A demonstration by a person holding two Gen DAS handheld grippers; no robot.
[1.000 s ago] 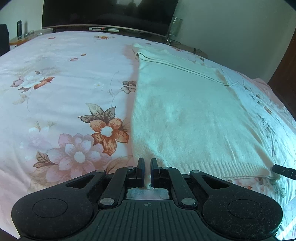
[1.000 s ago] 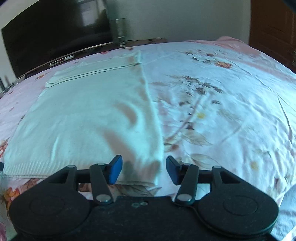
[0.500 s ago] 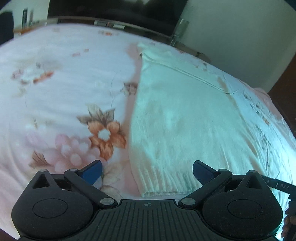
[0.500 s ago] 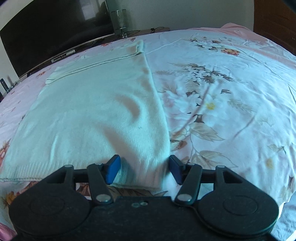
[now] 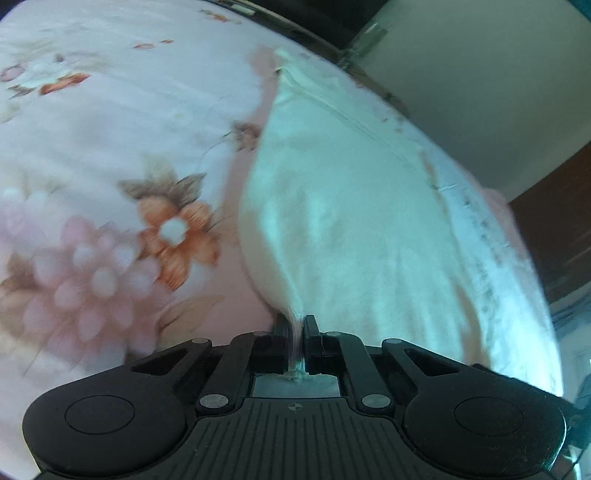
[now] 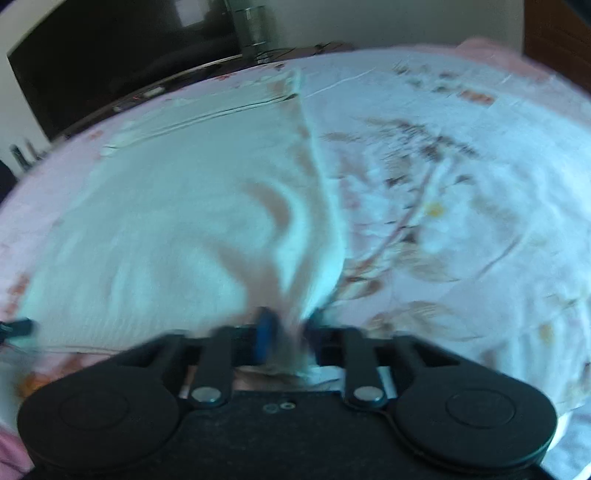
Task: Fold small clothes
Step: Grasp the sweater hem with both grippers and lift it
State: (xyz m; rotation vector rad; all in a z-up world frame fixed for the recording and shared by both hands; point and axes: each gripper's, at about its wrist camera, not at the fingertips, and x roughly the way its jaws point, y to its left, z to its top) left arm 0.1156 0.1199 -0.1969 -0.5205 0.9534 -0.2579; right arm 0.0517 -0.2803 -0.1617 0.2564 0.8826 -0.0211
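Observation:
A pale white knitted sweater (image 5: pixel 351 221) lies spread on the floral bedsheet, folded into a long rectangle. My left gripper (image 5: pixel 294 328) is shut on the sweater's near left hem corner, and the cloth bunches up between the fingers. In the right wrist view the sweater (image 6: pixel 177 221) fills the left half. My right gripper (image 6: pixel 286 325) is shut on the near right hem corner, with cloth pulled up into folds between the blue pads. Both views are blurred by motion.
The pink floral bedsheet (image 5: pixel 110 184) spreads to the left of the sweater and to its right (image 6: pixel 461 221). A dark TV (image 6: pixel 110 55) on a low stand sits beyond the bed's far edge, with a glass vessel (image 6: pixel 251 22) beside it. A wall stands behind.
Both grippers closed on the near hem corners; the left had opened wide half a second ago. The hem now lifts off the bed and the cloth wrinkles toward the fingers.

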